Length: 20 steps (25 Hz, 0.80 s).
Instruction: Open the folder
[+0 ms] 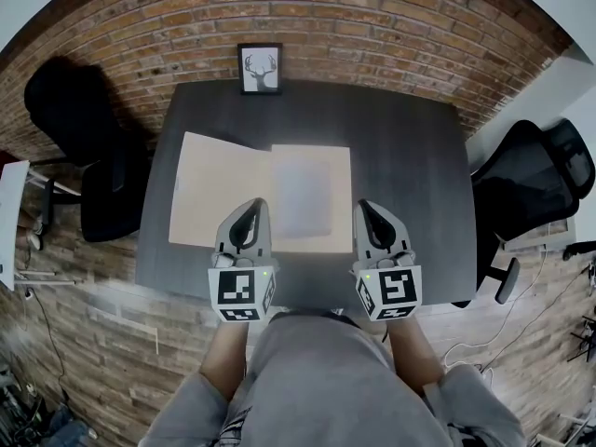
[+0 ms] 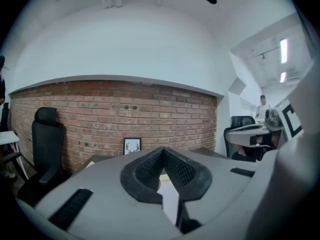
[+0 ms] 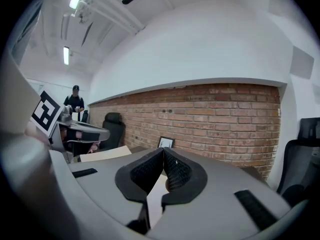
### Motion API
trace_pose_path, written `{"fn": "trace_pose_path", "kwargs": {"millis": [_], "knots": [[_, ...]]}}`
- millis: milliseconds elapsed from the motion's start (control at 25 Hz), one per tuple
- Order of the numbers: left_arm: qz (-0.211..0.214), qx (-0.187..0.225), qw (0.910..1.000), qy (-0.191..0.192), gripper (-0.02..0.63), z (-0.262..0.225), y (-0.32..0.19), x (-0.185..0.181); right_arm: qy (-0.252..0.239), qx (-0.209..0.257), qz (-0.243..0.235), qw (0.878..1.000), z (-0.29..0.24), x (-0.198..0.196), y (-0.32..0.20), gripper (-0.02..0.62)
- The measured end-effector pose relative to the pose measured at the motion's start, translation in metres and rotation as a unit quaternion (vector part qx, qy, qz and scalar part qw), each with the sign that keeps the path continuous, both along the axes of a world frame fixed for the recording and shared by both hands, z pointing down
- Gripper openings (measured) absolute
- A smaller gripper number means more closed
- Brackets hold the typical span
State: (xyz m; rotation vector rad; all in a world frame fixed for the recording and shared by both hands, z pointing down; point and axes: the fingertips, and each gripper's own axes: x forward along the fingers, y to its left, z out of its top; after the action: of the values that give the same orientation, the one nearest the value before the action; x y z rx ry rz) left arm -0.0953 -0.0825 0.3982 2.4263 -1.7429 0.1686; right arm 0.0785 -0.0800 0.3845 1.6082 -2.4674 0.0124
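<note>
A tan folder (image 1: 223,189) lies open and flat on the dark table (image 1: 400,156), with a pale sheet (image 1: 302,194) on its right half. My left gripper (image 1: 252,209) hovers above the folder's near edge, jaws shut and empty. My right gripper (image 1: 367,209) hangs over the table just right of the folder, also shut on nothing. In the left gripper view the left gripper (image 2: 162,151) has its black pads (image 2: 145,171) pressed together at the tips. The right gripper view shows the right gripper (image 3: 163,151) the same way, with the folder's (image 3: 102,154) raised left flap at left.
A framed deer picture (image 1: 260,68) leans on the brick wall (image 1: 372,26) at the table's far edge. Black office chairs stand at the left (image 1: 88,156) and the right (image 1: 531,184). A person (image 3: 75,101) stands far off in the room.
</note>
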Motion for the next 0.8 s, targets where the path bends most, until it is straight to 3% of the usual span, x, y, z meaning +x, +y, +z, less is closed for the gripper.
{"fn": "trace_pose_path", "kwargs": {"millis": [320,800], "knots": [[0.005,0.045,0.999,0.0,0.002,-0.04,-0.001,0.018,-0.015,0.036,0.01,0.999,-0.028,0.014,0.009,0.0],[0.004,0.05,0.9987,-0.005,0.002,-0.042,0.001,0.031,-0.013,0.045,0.02,0.999,-0.029,0.028,0.013,-0.002]]}}
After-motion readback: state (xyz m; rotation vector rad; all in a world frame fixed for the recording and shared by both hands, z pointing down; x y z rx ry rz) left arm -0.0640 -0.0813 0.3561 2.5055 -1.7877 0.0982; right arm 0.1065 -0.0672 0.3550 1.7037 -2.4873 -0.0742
